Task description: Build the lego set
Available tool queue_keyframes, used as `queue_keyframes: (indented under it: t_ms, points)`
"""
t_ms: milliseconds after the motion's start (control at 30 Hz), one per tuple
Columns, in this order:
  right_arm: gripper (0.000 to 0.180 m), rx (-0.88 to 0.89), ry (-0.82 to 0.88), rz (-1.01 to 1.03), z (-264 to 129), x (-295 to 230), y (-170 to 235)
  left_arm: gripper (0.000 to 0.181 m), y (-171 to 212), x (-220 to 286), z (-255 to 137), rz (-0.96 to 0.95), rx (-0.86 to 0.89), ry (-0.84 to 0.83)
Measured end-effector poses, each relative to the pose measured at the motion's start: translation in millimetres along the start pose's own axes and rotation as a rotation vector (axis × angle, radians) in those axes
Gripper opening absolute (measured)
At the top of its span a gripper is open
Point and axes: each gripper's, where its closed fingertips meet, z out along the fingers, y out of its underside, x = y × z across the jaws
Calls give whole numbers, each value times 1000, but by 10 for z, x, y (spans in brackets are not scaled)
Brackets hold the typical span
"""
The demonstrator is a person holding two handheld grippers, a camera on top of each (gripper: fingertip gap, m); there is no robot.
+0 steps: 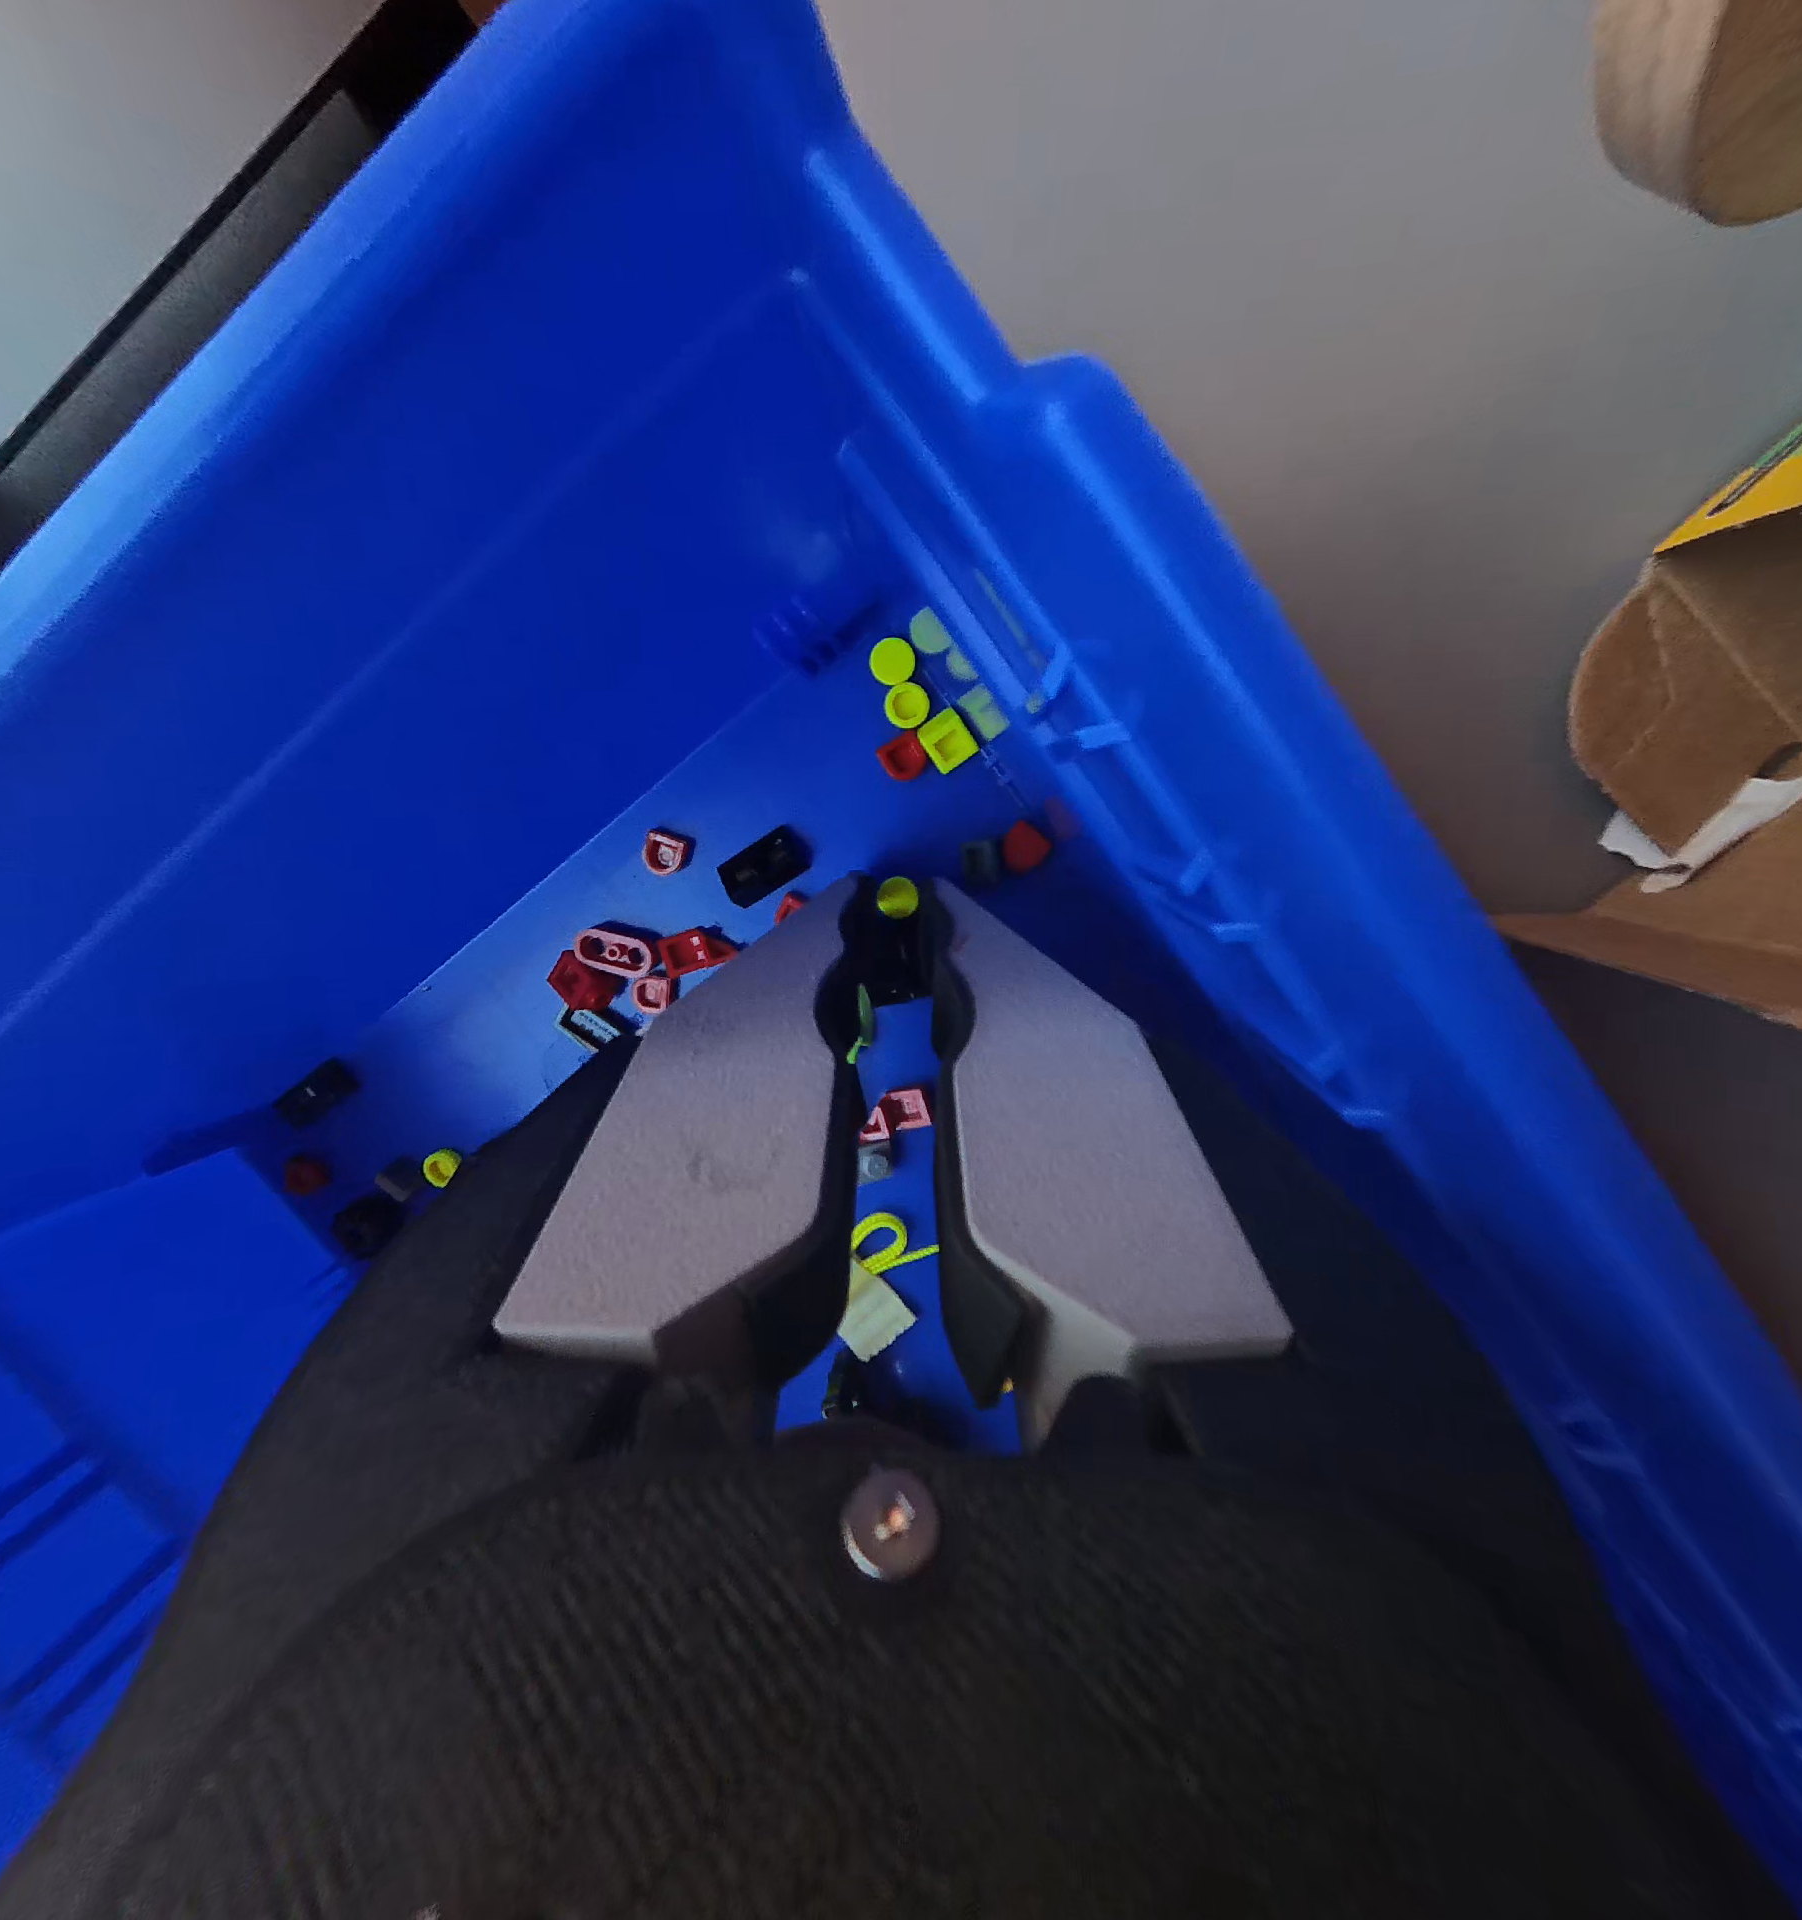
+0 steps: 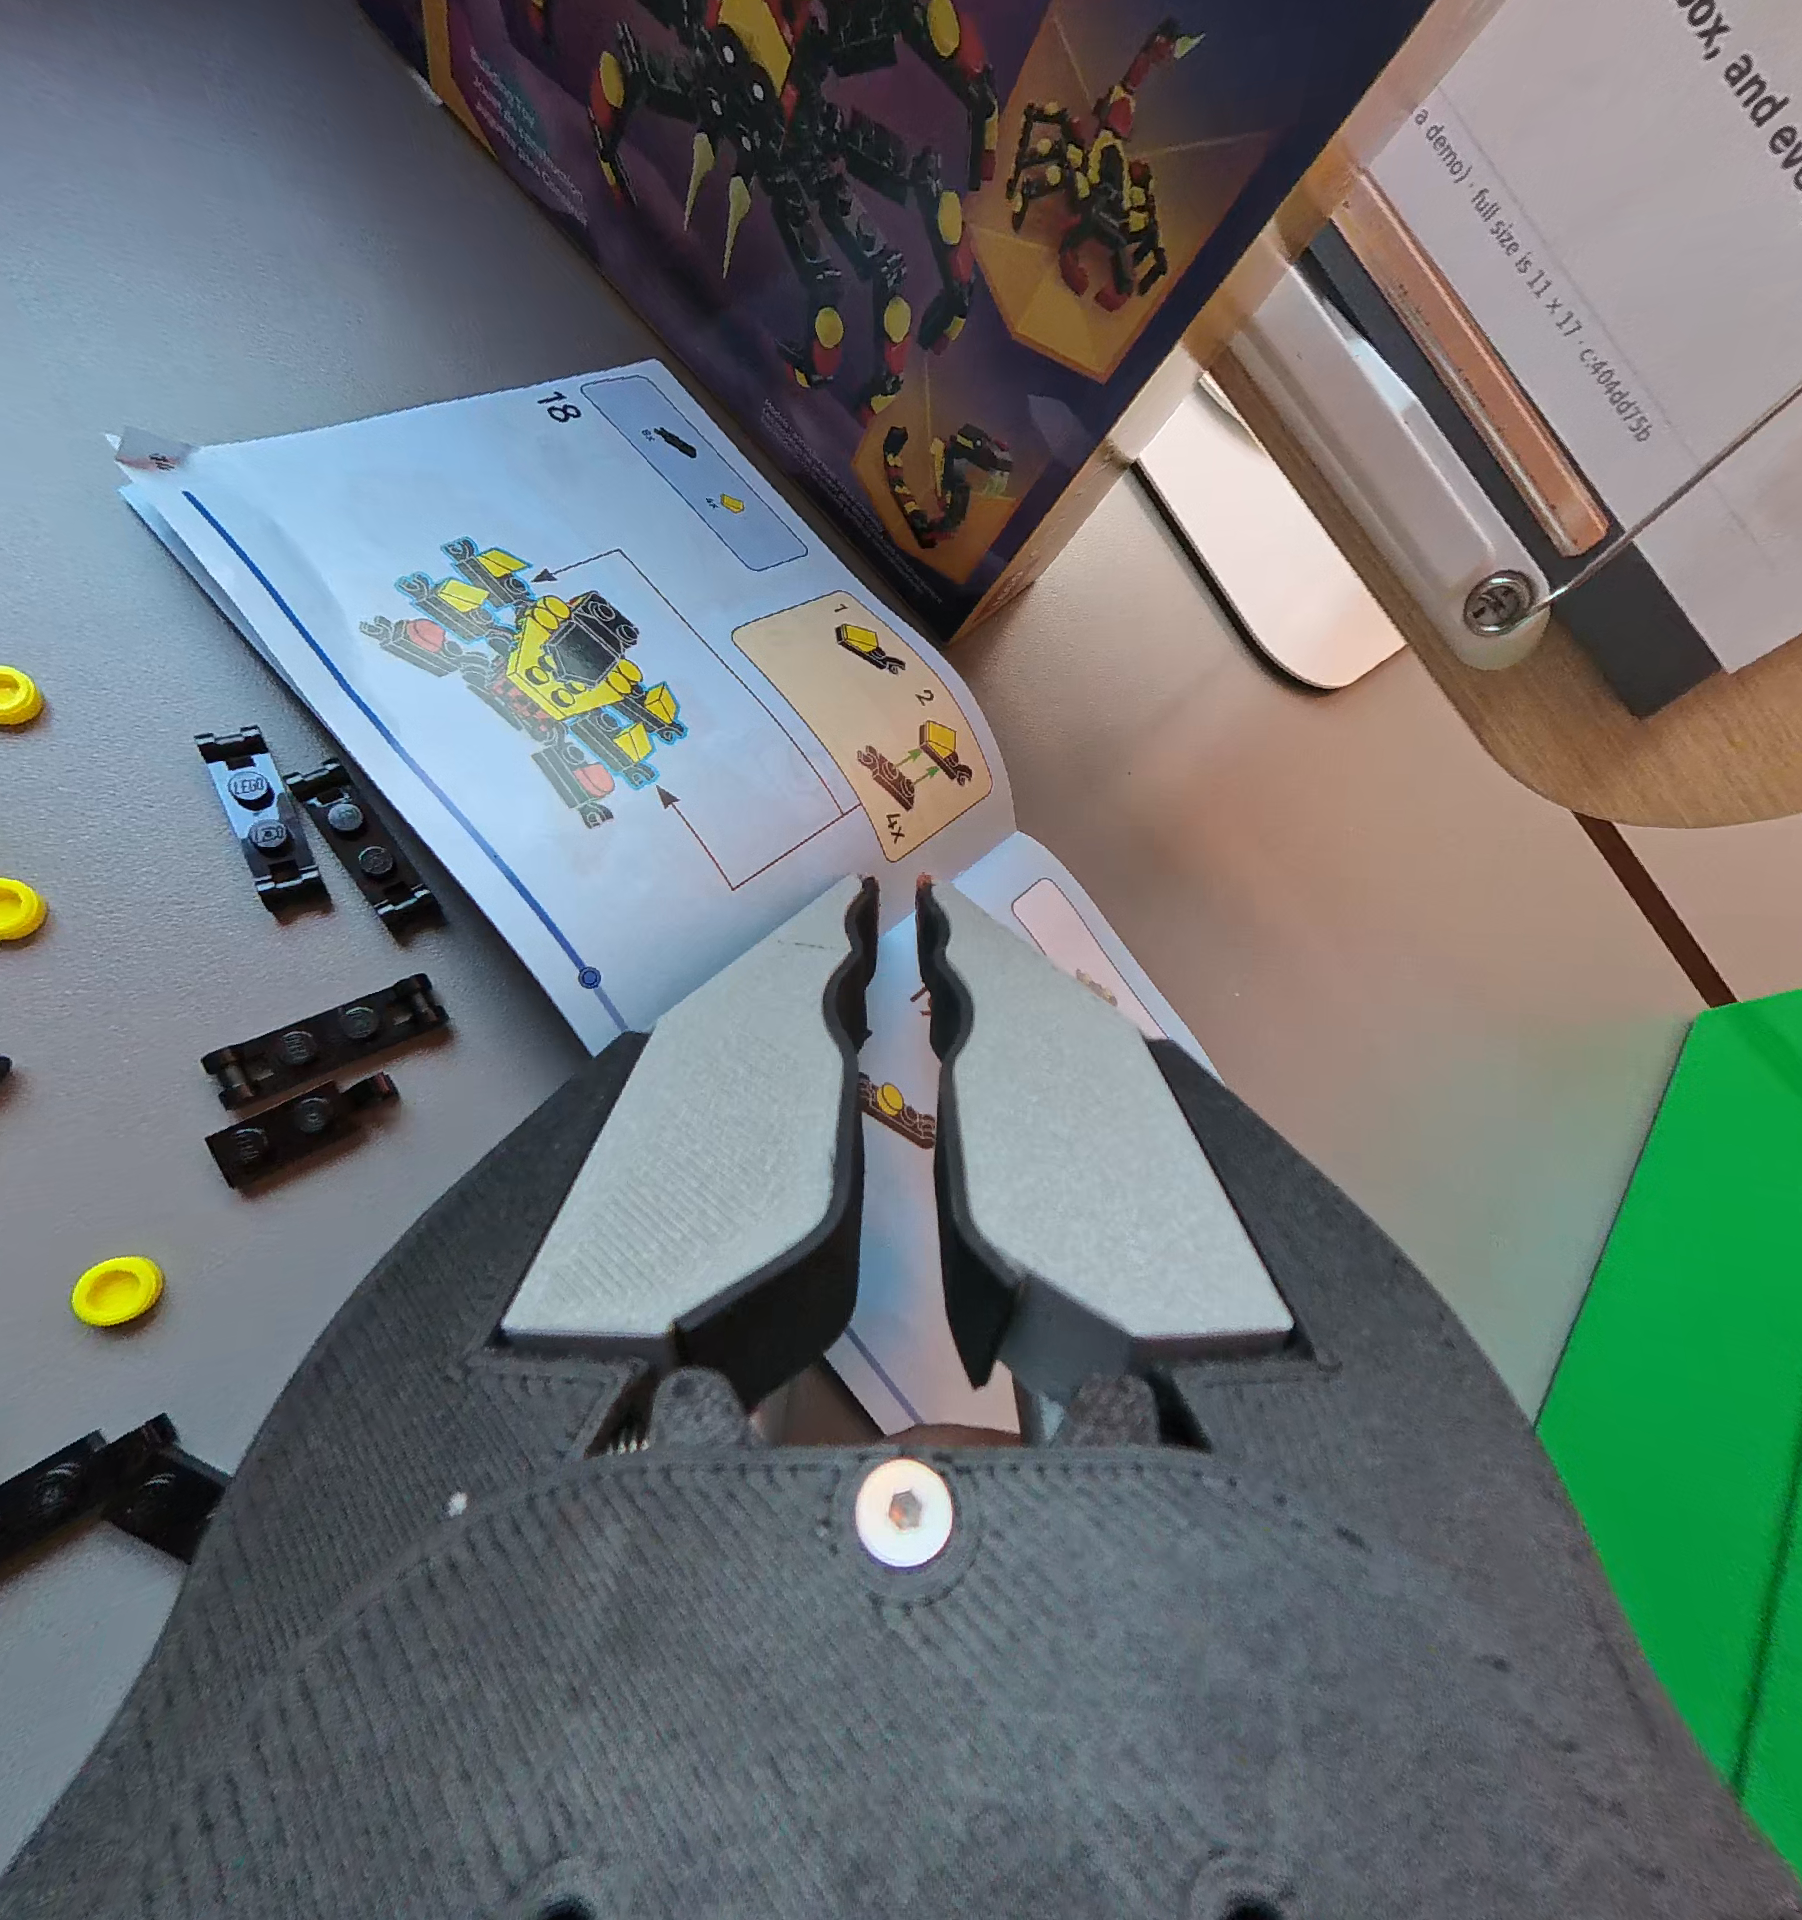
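I'm closing my left tongs (image 1: 895, 914) on what seems a black piece with a yellow stud (image 1: 896, 897) inside the bin (image 1: 564, 520). Right tongs (image 2: 894, 894), nearly shut, are hovering empty over the manual (image 2: 523, 582); black plates (image 2: 325, 1039) and yellow rounds (image 2: 118, 1290) are lying unassembled to their left on the counter (image 2: 149, 312).

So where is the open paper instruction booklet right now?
In the right wrist view, the open instruction booklet lies on the grey table, under the right gripper, between black plates and the set's box.
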Motion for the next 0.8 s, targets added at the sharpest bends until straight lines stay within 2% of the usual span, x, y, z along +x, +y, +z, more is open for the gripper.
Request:
queue_keyframes:
  t_ms: [500,667,800]
  points:
    - [3,1,-2,-6,-2,-10,0,5,-22,0,-24,-29,20,32]
    - [3,1,-3,-6,-2,-13,1,5,-78,-33,-198,-30,62,18]
    - [3,-3,1,-8,3,-9,5,5,-173,-38,-539,-16,134,-20]
